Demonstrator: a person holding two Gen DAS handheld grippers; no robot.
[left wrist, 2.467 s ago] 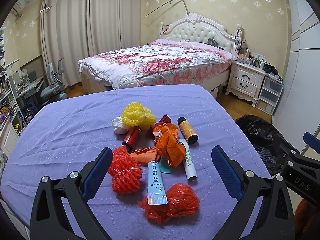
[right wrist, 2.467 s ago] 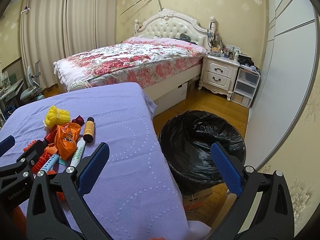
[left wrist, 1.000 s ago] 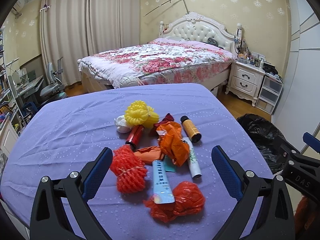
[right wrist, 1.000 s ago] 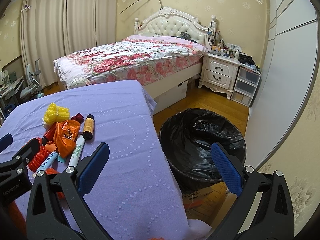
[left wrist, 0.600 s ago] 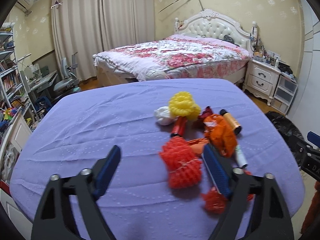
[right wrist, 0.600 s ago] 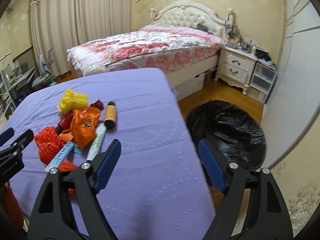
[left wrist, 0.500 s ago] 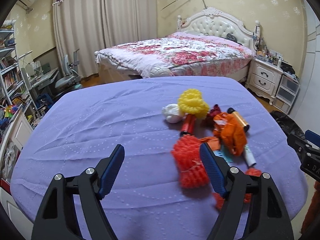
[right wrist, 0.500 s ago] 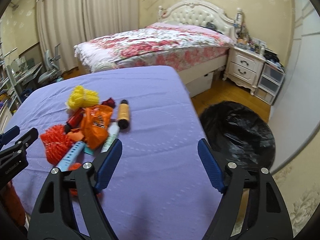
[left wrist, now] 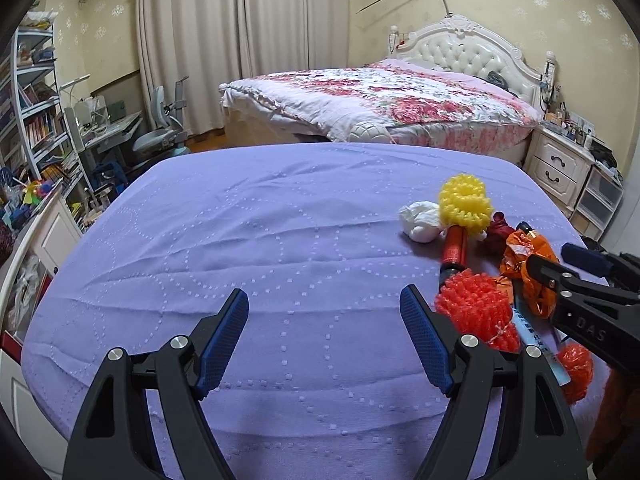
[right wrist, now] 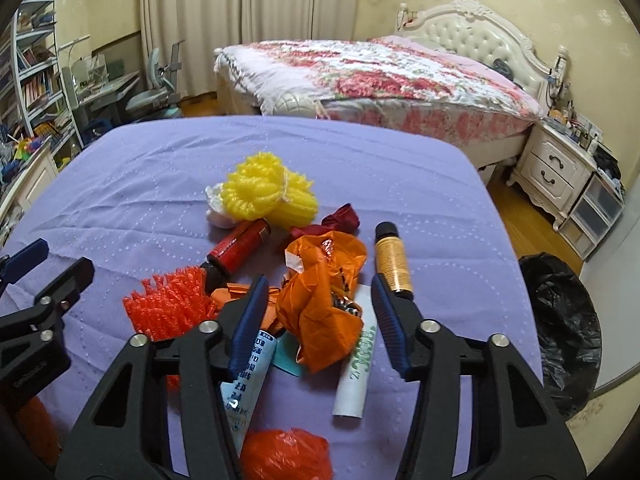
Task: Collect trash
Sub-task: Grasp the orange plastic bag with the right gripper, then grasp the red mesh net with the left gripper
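A pile of trash lies on the purple table point(right wrist: 448, 200): a crumpled orange bag point(right wrist: 324, 304), a yellow foam net point(right wrist: 268, 192), a red foam net point(right wrist: 172, 304), a red tube point(right wrist: 240, 248), a gold bottle point(right wrist: 392, 260), a white tube point(right wrist: 356, 372), a blue-white tube point(right wrist: 248, 376) and a red bag point(right wrist: 286, 456). My right gripper point(right wrist: 318, 312) is open, its jaws on either side of the orange bag. My left gripper point(left wrist: 324, 336) is open and empty over bare cloth, left of the pile point(left wrist: 476, 312).
A bin lined with a black bag point(right wrist: 560, 332) stands on the floor right of the table. A bed point(right wrist: 380, 72) and a nightstand point(right wrist: 556, 176) are behind. Shelves and a desk point(left wrist: 44, 132) fill the left side.
Both grippers swung left. The right one moved from facing the bin to over the pile and narrowed around the orange bag. The left one moved off the pile and narrowed.
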